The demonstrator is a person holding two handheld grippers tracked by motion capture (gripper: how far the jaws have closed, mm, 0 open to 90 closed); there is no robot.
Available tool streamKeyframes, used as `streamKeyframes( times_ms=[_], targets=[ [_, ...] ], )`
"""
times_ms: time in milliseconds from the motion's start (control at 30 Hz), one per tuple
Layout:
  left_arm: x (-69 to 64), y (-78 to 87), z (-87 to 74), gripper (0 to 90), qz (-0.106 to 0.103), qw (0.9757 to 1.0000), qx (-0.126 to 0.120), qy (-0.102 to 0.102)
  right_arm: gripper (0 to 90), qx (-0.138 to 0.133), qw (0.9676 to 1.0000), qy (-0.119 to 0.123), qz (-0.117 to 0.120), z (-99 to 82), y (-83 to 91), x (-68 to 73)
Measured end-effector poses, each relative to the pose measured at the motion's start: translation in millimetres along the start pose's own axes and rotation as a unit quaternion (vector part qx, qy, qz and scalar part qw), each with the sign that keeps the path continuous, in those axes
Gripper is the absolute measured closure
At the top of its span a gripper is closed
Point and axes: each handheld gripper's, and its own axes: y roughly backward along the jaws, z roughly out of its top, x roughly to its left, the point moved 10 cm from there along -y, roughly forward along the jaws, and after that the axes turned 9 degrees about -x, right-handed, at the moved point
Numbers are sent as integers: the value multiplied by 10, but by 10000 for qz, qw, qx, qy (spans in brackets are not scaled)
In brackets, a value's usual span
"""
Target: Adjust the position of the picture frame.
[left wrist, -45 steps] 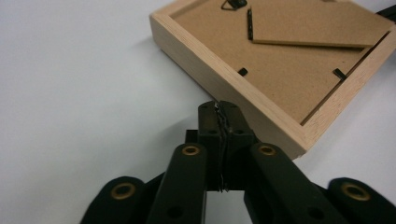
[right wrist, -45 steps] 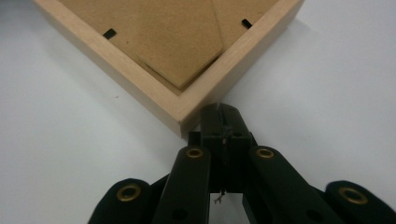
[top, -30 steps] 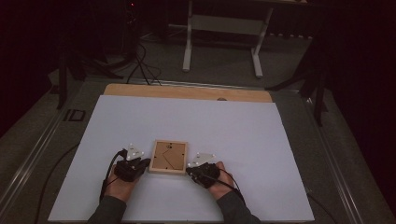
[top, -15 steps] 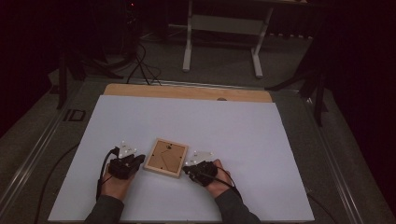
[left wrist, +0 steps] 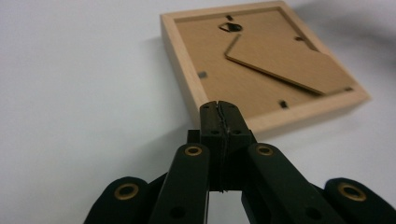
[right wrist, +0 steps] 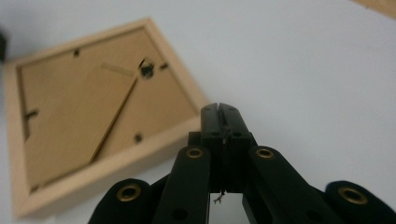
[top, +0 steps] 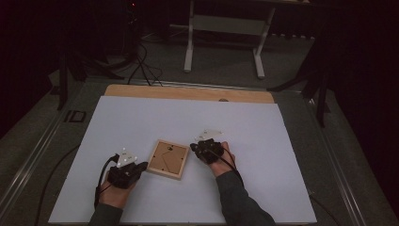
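Note:
A small wooden picture frame (top: 167,158) lies face down on the white table top, its brown backboard and folded stand facing up. My left gripper (top: 142,165) is shut, with its tip at the frame's left corner (left wrist: 219,108). My right gripper (top: 193,147) is shut too, and its tip sits just off the frame's right edge, close to the far corner (right wrist: 219,109). Nothing is held between either pair of jaws. The frame (left wrist: 261,65) lies just beyond the left tip, and the frame (right wrist: 93,116) spreads to the left of the right tip.
The white sheet (top: 263,136) covers a wooden table whose bare far edge (top: 188,92) shows. Beyond it stand a white table stand (top: 223,28) and dark cables on the floor. Metal rails run along both sides of the table.
The frame has turned slightly and slid a little toward the near side. My right hand moved away from me and up along the frame's right side. The left hand shifted slightly nearer.

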Motion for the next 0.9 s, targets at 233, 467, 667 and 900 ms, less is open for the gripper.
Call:
streamKeyframes(
  times_ms=[233, 467, 667, 900],
  targets=[
    [-93, 40, -145, 897, -53, 9996, 260, -82, 899, 110, 9999, -51, -70, 58, -189, -84],
    [-146, -16, -213, 897, -52, 9987, 465, -212, 899, 198, 9996, -143, -109, 47, -309, -130],
    [-137, -85, -238, 898, -25, 9979, 589, -266, 899, 306, 9993, -200, -55, 17, -372, -124],
    [-140, -149, -219, 898, 5, 9976, 627, -300, 899, 385, 9991, -151, -43, 2, -357, -105]
  ],
)
